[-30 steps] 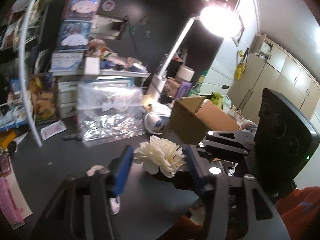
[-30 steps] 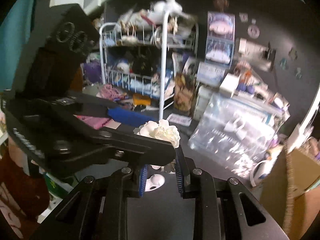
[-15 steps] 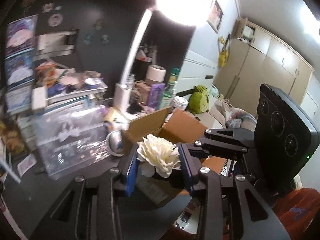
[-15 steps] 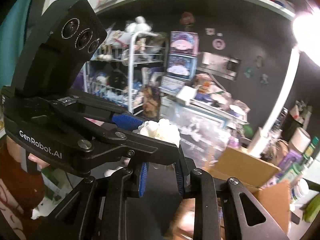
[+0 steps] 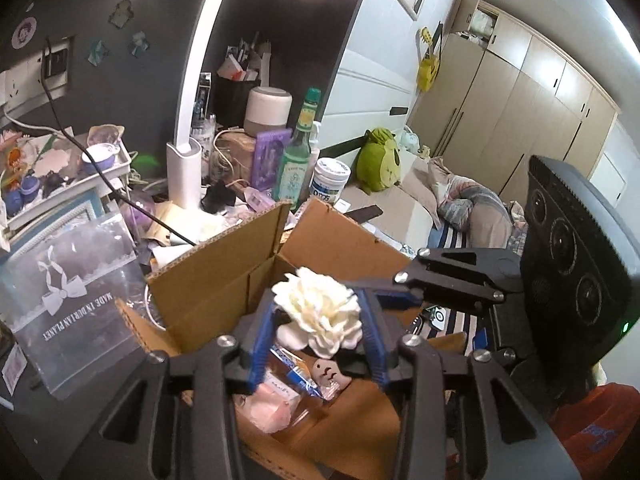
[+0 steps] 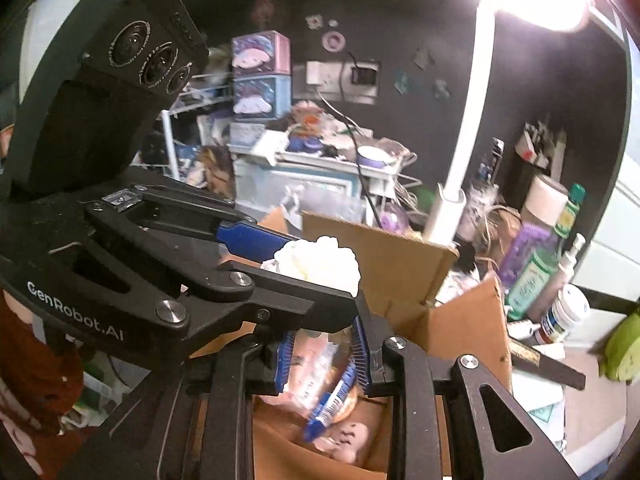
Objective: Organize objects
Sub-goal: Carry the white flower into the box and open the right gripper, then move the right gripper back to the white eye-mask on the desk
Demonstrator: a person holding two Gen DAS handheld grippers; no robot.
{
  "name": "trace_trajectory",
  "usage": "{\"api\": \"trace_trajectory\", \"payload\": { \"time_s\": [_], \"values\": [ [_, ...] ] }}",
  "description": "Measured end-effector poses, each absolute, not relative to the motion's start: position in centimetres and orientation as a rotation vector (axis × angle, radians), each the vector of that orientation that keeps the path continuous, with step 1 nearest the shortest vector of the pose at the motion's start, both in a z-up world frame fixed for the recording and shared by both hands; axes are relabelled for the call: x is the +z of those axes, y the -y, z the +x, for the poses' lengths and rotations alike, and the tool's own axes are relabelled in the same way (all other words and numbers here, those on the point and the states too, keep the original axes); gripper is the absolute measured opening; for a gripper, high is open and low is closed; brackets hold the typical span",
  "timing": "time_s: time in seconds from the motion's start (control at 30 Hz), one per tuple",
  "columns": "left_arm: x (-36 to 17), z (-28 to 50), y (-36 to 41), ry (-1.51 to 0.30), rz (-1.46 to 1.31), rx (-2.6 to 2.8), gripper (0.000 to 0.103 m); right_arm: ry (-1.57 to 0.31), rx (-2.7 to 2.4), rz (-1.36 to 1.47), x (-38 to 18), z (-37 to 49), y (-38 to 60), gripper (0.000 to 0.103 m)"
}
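My left gripper (image 5: 318, 320) is shut on a white fabric flower (image 5: 320, 312) and holds it above the open cardboard box (image 5: 216, 276). The box holds a pink packet (image 5: 268, 404), a blue-striped wrapper and a small face-shaped piece. In the right wrist view the left gripper's blue fingers (image 6: 248, 238) and the flower (image 6: 320, 262) sit over the box (image 6: 384, 248). My right gripper (image 6: 322, 350) hangs just below the left one, over the box, its jaws a small gap apart with nothing gripped between them.
A white lamp post (image 5: 184, 176) stands behind the box. A green bottle (image 5: 296, 160), a white jar (image 5: 330, 180) and a purple pack stand at the back. A clear plastic case (image 5: 72, 300) stands left of the box. A bed lies to the right.
Both grippers swung right from the dark desk top to over the cardboard box. The left gripper closed on the flower and carried it along.
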State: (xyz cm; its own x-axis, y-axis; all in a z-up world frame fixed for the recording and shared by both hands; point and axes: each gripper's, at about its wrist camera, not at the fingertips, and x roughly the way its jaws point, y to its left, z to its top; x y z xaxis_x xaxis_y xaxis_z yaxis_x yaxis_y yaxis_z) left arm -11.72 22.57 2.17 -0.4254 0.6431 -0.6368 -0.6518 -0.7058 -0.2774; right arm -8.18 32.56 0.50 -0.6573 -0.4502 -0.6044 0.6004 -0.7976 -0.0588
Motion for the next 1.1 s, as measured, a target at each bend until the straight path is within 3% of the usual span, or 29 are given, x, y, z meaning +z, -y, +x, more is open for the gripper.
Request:
{"api": "trace_trajectory", "payload": {
  "time_s": [0.07,0.13,0.17,0.5,0.83,1.1],
  "values": [
    [2.5,-11.7,-22.4,-0.014,-0.94,2.176,0.071,-0.391,-2.447,0.783,0.4,-8.2,-32.5,0.038],
    [2.9,-11.5,-22.0,-0.019,-0.916,2.201,0.077,-0.433,-2.494,0.767,0.4,-7.9,-32.6,0.054],
    [3.0,-11.4,-21.6,-0.018,-0.91,2.21,0.078,-0.438,-2.507,0.76,0.5,-7.8,-32.8,0.056],
    [4.0,-9.1,-14.5,0.055,-0.865,2.365,0.081,-0.43,-2.48,0.733,1.6,-6.9,-31.1,0.056],
    [2.7,-4.5,-2.1,0.129,-0.839,2.633,0.082,-0.36,-2.194,0.707,2.3,-4.2,-21.9,0.056],
    [-1.6,-0.8,5.7,0.169,-0.894,2.741,0.083,-0.342,-2.006,0.913,-4.7,-3.0,-12.3,0.056]
  ]
}}
